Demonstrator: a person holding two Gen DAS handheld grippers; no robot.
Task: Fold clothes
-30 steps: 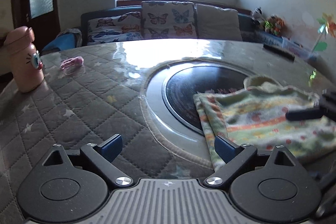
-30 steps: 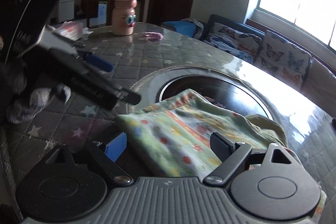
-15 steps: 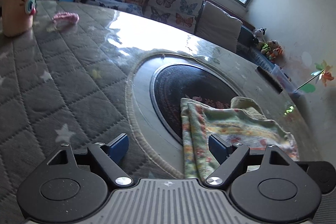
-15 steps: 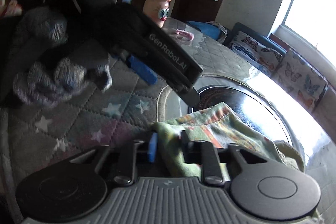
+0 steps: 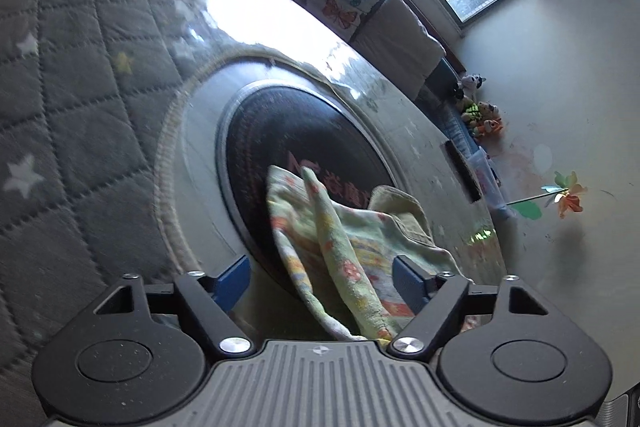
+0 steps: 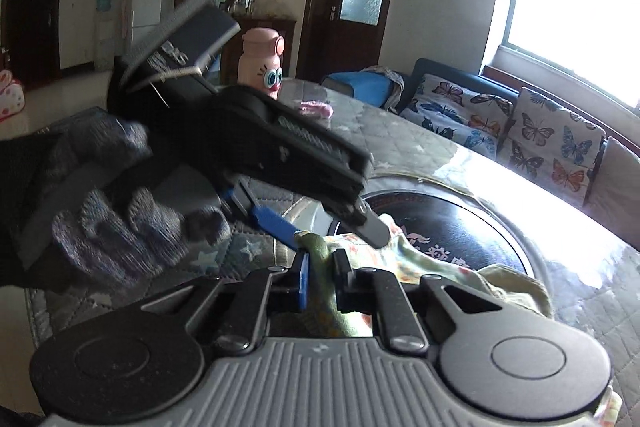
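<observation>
A small patterned green, yellow and orange garment point(image 5: 344, 239) lies folded on the black round hob set in the table point(image 5: 80, 115). In the left wrist view my left gripper point(image 5: 322, 277) is open, its blue pads either side of the garment's raised near edge. In the right wrist view my right gripper point(image 6: 320, 269) is shut on a corner of the garment point(image 6: 404, 267). The left gripper point(image 6: 320, 227), held in a gloved hand, reaches in from the left just above that corner.
A grey quilted cover with stars lies on the table around the black hob point(image 5: 280, 131). A pink bottle with cartoon eyes point(image 6: 262, 63) and a pink item point(image 6: 316, 109) stand far off. A sofa with butterfly cushions point(image 6: 520, 131) lies behind the table.
My right gripper closed on the garment's corner and lifted it. My left gripper tilted and moved in over the garment's edge, still open.
</observation>
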